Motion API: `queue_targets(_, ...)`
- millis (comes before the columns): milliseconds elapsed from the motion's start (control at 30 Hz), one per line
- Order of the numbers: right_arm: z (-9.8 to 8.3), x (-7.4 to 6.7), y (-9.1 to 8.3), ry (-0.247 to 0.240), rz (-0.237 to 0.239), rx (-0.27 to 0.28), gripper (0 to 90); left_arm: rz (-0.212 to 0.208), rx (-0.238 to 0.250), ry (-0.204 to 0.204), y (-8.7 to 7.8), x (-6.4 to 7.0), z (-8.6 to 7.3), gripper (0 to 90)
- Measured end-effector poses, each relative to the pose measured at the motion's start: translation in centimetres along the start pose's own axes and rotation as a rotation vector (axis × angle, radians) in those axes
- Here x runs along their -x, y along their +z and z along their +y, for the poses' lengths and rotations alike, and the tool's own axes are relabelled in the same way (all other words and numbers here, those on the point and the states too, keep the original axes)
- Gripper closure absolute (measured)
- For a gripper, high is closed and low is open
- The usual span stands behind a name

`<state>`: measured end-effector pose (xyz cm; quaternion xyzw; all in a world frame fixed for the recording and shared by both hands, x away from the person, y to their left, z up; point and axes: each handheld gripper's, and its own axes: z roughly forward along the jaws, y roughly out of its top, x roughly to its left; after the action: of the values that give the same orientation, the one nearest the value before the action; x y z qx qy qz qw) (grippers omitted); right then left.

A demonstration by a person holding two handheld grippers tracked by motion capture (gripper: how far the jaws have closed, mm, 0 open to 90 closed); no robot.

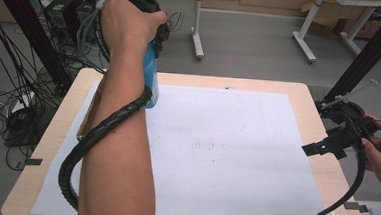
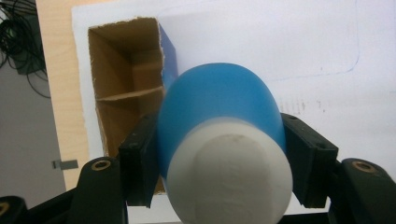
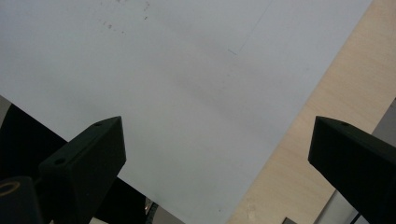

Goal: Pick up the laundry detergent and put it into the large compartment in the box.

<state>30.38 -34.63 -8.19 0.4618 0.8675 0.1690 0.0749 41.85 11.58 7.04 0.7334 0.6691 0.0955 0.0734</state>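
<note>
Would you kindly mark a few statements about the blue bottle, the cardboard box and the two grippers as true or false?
1. The left gripper is shut on the blue bottle. True.
2. The bottle has a red cap. False: its cap is white.
3. The cardboard box is open and shows an inner divider. True.
4. The right gripper grips a sponge. False: its jaws stand open with nothing between them, over the white sheet.
5. The box lies at the table's right edge. False: in the high view it lies near the left edge of the table.
</note>
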Motion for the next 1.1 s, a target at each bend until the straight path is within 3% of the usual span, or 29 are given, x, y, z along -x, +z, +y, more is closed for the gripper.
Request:
queue_targets(267, 0.4, 0.0, -0.4, 0.003, 0.001, -0.005, 3.8, 0.007, 0.01, -0.008, -1.5, -0.8, -0.4, 37.4)
queue_targets(567, 0.6, -0.1, -0.5, 0.009, 0.008, -0.011, 3.8, -0.013, 0.059, -0.046, -3.2, -3.5, -2.0, 37.4)
queue_targets(1100, 0.9, -0.3, -0.3, 0.015, -0.001, -0.031, 4.0, 0.035, 0.064, -0.126, -3.1, -6.4, -3.4, 37.4)
